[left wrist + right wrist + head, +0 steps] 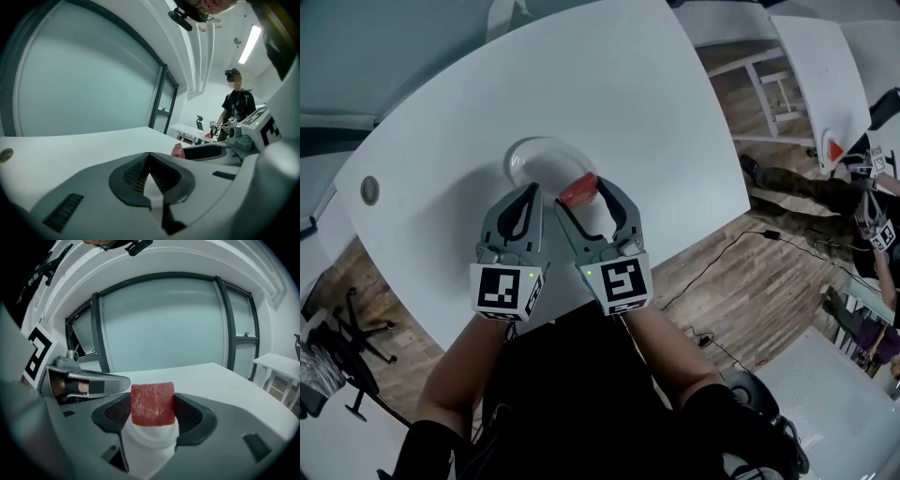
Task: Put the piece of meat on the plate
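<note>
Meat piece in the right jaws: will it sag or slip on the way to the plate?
Probably stiff: the meat piece stands as a squared block between the jaws of the right gripper, with no droop. Its grainy face likely gives grip, so slipping seems unlikely. It looks light and unsquashed, held near the plate.

a large white rounded tabletop lies under and ahead of the left gripper and the right gripper. a small round metal cable port sits in it well off to the left gripper's left. brown wood-plank floor shows off to the right gripper's right. ahead of both, past the table's far edge, stands a frosted glass wall with dark frames. a small white side table stands to the right gripper's right. a long white ceiling light strip glows high above.
</note>
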Demonstrator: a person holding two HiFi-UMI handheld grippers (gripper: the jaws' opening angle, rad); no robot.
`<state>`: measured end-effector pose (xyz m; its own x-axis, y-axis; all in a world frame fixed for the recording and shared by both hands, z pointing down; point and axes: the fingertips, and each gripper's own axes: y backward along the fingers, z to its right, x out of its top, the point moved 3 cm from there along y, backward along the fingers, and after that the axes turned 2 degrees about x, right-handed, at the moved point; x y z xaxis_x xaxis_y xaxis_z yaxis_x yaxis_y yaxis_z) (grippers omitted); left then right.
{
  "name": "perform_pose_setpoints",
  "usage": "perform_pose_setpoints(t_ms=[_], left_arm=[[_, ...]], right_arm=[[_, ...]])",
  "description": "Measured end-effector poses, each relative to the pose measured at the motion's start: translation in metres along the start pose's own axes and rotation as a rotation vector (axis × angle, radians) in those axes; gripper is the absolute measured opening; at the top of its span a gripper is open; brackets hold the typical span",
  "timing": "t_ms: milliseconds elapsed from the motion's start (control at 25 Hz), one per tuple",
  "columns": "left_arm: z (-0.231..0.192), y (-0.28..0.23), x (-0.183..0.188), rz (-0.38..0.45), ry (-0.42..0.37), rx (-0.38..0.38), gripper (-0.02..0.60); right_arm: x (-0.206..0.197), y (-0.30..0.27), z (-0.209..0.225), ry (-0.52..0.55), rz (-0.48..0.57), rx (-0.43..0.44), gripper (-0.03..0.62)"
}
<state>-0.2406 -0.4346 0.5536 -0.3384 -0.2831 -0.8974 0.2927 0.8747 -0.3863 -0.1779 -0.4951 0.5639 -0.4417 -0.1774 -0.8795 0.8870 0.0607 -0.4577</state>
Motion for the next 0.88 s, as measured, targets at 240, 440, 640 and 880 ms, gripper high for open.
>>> perform_pose_setpoints(t_ms=[240,440,640,880], left_arm=[[-0.018,-0.012,-0.01,-0.021,0.039,0.049,-0.008],[-0.023,-0.019,-0.019,-0.037,0.059,0.066,-0.008],[-0.029,-0.021,-0.023,-0.04,0.09,0.082,-0.008],[-0.033,-0.022,-0.028,-0.049,0.107,0.095,-0.008]], right_arm=[[-0.015,-0.036,0.0,0.091,-0.12,0.065,0.29],[-0.027,-0.05,-0.003,0.134,-0.226,0.113,0.291],[-0.034,-0.062,-0.005,0.162,-0.284,0.136,0.29],[-0.034,-0.066,-0.006,0.198,-0.299,0.141,0.276]])
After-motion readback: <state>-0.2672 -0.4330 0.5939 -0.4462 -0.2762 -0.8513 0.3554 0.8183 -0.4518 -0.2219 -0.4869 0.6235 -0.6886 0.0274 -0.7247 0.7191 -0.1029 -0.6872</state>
